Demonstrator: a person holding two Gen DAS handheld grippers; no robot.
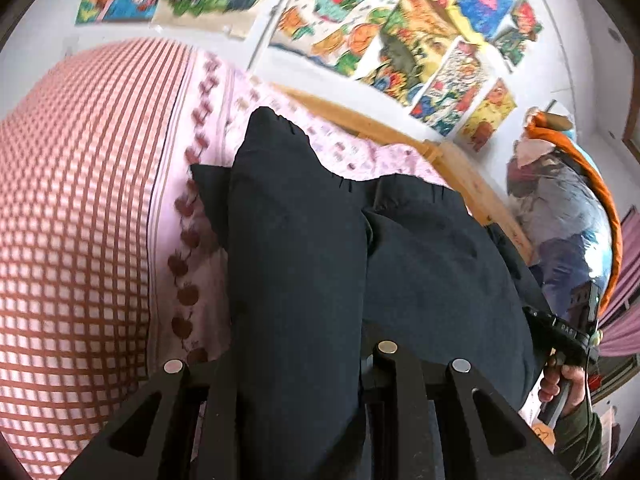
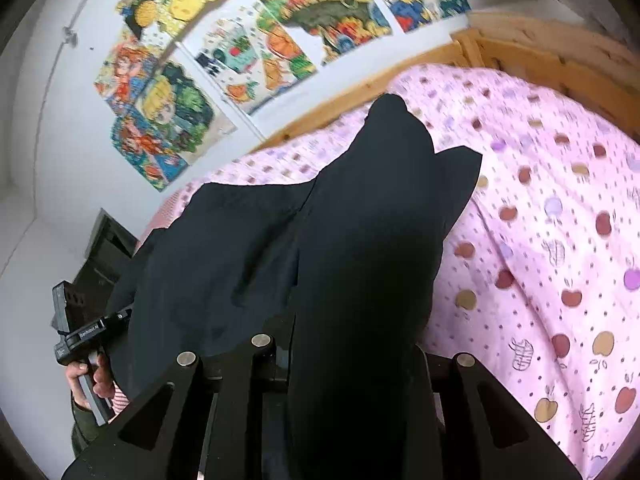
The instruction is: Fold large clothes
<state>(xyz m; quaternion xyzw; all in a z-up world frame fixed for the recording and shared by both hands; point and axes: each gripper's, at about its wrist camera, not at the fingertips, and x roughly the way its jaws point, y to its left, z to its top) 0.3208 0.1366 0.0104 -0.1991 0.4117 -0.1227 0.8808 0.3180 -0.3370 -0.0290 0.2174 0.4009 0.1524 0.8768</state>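
**Dark garment gripped at both near corners over the bed**

Dark garment point(image 1: 304, 240) draped over the pink apple-print bedsheet point(image 2: 552, 240), far end lying on it, near edge raised. Left gripper point(image 1: 300, 376) clenched on the near left portion, fabric bunched between the fingers. Right gripper point(image 2: 352, 360) clamped on the near right portion likewise. Right hand point(image 1: 568, 384) on its handle at the right edge. Red-checked cover point(image 1: 80, 200) to the left. Wooden bed frame point(image 2: 560, 52) beyond. Colourful drawings point(image 2: 280, 40) on the far white wall.
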